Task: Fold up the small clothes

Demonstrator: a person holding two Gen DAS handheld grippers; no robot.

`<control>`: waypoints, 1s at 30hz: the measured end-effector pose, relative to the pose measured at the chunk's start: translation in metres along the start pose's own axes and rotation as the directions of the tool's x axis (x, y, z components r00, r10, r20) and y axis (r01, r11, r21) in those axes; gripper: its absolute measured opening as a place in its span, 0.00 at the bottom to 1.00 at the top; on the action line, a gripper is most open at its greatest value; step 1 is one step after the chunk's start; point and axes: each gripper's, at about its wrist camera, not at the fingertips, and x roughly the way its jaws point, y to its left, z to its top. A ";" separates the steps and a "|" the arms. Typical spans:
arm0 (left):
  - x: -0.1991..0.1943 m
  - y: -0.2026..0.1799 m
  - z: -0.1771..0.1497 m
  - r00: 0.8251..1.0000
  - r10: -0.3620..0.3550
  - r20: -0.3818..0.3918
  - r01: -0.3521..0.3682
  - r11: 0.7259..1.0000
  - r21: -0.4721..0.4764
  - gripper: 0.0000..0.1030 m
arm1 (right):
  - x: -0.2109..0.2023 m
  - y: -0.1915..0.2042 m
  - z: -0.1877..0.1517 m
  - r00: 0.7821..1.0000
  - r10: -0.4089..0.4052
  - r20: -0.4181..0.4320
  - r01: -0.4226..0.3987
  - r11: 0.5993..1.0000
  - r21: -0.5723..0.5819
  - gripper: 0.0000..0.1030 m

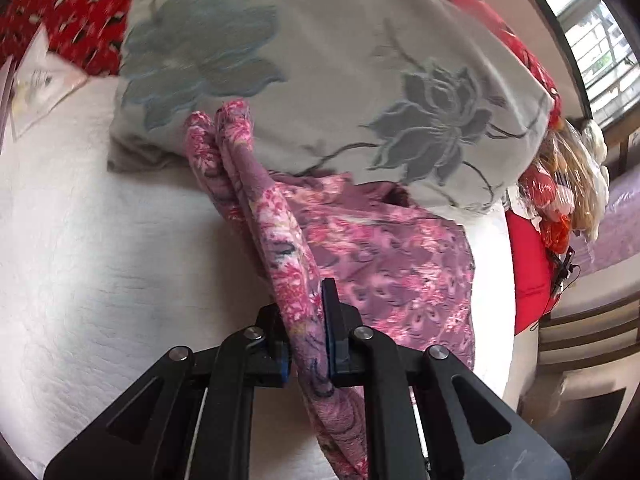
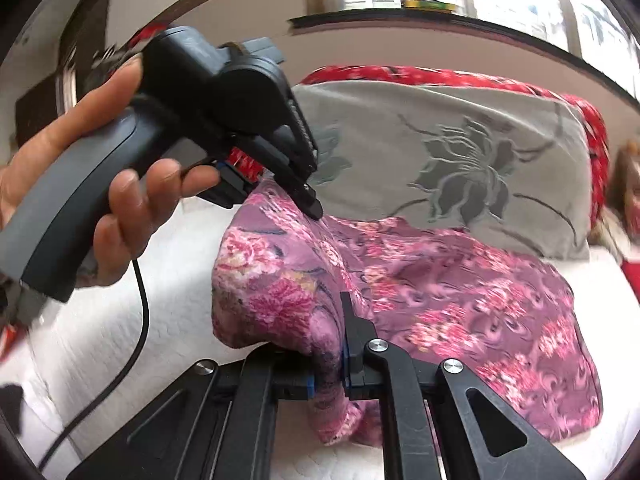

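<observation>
A pink and purple flowered cloth [image 1: 384,264] lies on a white bed, partly lifted along its left edge. My left gripper [image 1: 306,320] is shut on a raised fold of the cloth. In the right wrist view the cloth [image 2: 460,280] spreads to the right, and my right gripper [image 2: 326,344] is shut on its near edge. The left gripper [image 2: 308,200], held by a hand, pinches the cloth's far corner there. The lifted edge hangs between the two grippers.
A grey pillow with flower print [image 1: 340,72] stands right behind the cloth, also in the right wrist view [image 2: 460,152]. Red flowered fabric [image 1: 68,12] lies behind it. The white quilted bed cover [image 1: 100,260] stretches left. A red item and bags [image 1: 536,248] sit at the bed's right edge.
</observation>
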 end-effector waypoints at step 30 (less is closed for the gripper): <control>0.069 -0.192 -0.010 0.997 0.051 -0.057 -0.040 0.983 0.180 0.09 | -0.053 -0.191 -0.038 0.993 0.115 0.030 -0.110 0.790 0.603 0.08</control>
